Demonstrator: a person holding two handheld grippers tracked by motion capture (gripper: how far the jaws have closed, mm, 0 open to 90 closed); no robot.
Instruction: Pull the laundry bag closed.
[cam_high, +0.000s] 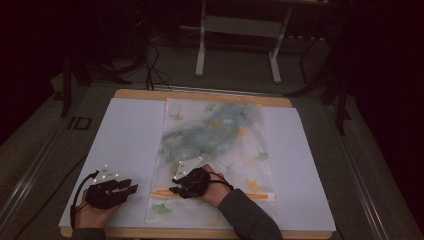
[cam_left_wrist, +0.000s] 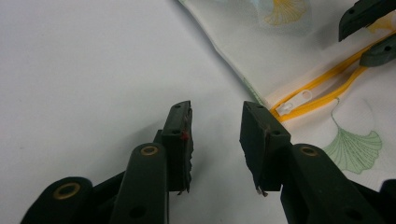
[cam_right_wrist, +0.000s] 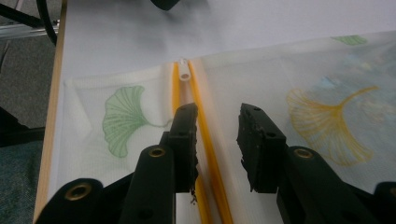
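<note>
Yellow zipper (cam_right_wrist: 205, 126) runs beside my right gripper (cam_right_wrist: 217, 122), jaws parted, nothing gripped; left gripper (cam_left_wrist: 215, 122) jaws open over bare white sheet (cam_left_wrist: 84, 70), near pouch (cam_left_wrist: 243, 42) edge.

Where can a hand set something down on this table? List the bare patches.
Bare white sheet lies left of the ginkgo-print mesh pouch, beyond the left gripper. A narrower bare strip runs along the pouch's right edge. It is crowded at the near edge, where the right gripper hovers over the yellow zipper.

bare white sheet (cam_high: 125, 135) left of the pouch (cam_high: 215, 145), flat pouch, open gap between grippers
</note>
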